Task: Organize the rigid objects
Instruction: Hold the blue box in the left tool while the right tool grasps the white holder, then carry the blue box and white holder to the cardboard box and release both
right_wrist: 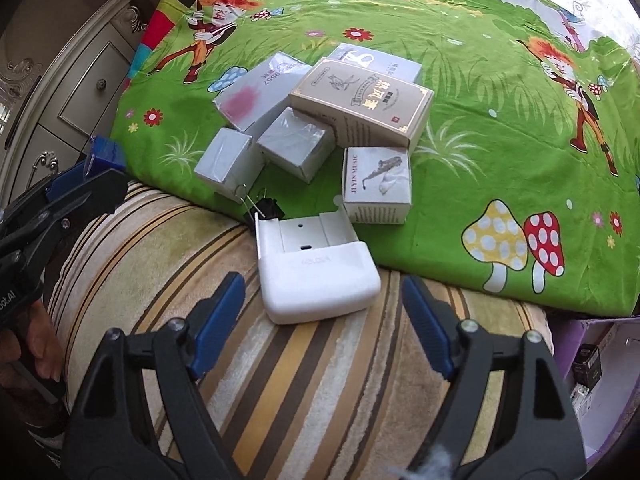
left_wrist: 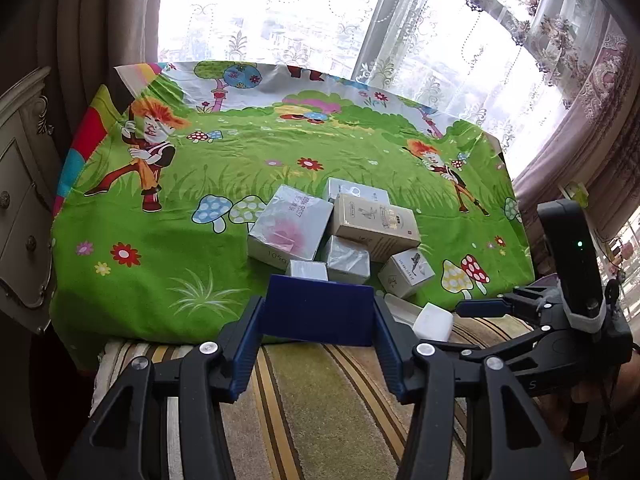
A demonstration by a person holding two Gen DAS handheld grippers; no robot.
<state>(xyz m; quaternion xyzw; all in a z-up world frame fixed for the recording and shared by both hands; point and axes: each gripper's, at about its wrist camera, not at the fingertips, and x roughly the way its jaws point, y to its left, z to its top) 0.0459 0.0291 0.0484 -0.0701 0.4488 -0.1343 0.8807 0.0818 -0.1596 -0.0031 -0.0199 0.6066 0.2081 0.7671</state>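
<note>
The left wrist view looks forward and downward along its own fingers across the green cartoon cloth [left_wrist: 240, 184] toward the curtained window [left_wrist: 360, 20]. The right wrist view faces more steeply down, close above the striped cushion [right_wrist: 280, 360]. Both share the pile of boxes [left_wrist: 340, 232], the white case [right_wrist: 320, 272] and the cloth.

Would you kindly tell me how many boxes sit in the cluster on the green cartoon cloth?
6: pink-flower box at left, white box behind, tan box on top, two wrapped grey boxes in front, saxophone box at right. Others may hide beneath.
</note>
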